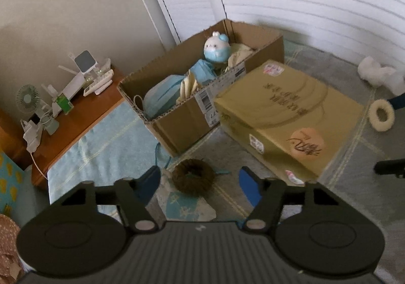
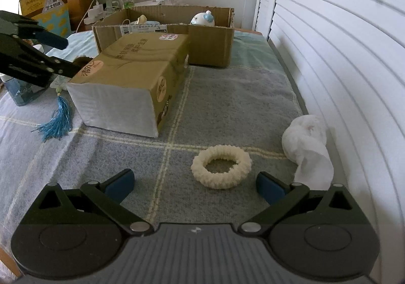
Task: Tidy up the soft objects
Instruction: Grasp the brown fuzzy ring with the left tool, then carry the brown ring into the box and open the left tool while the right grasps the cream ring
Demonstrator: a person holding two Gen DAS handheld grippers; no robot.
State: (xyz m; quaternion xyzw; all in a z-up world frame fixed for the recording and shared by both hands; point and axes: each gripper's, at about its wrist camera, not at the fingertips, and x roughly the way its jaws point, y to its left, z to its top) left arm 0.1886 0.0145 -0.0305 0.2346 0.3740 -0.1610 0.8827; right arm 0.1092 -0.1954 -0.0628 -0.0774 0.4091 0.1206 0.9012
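An open cardboard box (image 1: 177,117) (image 2: 210,48) on the bed holds a white and blue plush (image 1: 217,50) (image 2: 202,20) and light blue soft items (image 1: 162,96). My left gripper (image 1: 200,180) is open just above a brown fuzzy ring (image 1: 193,179), which lies between its fingers; it also shows in the right wrist view (image 2: 64,53). My right gripper (image 2: 195,182) is open and empty just behind a cream fuzzy ring (image 2: 221,167) (image 1: 382,115). A white soft bundle (image 2: 307,142) (image 1: 377,74) lies by the shutters.
A closed tan carton (image 1: 288,117) (image 2: 131,81) lies next to the open box. A blue tassel (image 2: 57,119) lies left of it. A wooden side table (image 1: 73,117) with a fan (image 1: 27,100) and chargers stands beyond the bed. White shutters (image 2: 341,56) line the right side.
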